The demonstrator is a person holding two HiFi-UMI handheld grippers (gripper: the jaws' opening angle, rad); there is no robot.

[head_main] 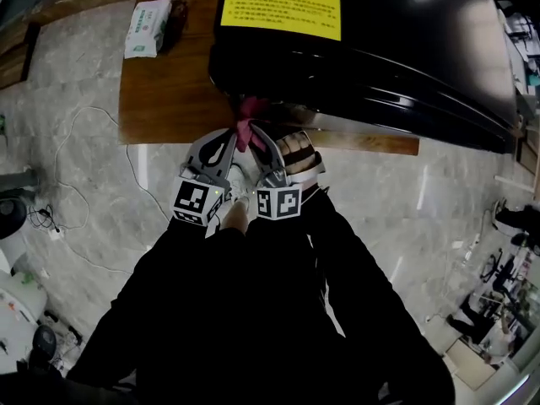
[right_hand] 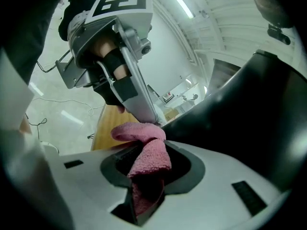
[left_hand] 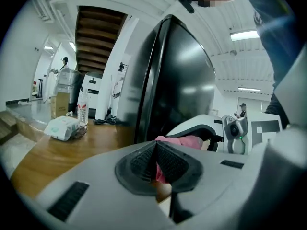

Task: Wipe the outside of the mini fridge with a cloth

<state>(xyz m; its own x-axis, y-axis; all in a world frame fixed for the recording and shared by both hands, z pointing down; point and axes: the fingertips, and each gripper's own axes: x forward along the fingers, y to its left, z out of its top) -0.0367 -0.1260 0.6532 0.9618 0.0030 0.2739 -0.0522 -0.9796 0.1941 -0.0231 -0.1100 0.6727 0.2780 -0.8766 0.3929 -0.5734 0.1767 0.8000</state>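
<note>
By fridge (head_main: 380, 49) | L gripper (left_hand: 154, 166) + R gripper (right_hand: 144, 186) | both clamp pink cloth (right_hand: 152, 157)

pale grey marbled floor (head_main: 76, 125) fills the left and lower right of the head view, glossy, with streaks of reflected light. a brown wooden desk (head_main: 169, 91) stands at upper centre. in the left gripper view a dark wooden staircase (left_hand: 98, 32) rises at upper left between white walls, and a strip light (left_hand: 244, 34) glows on the ribbed white ceiling at upper right.
</note>
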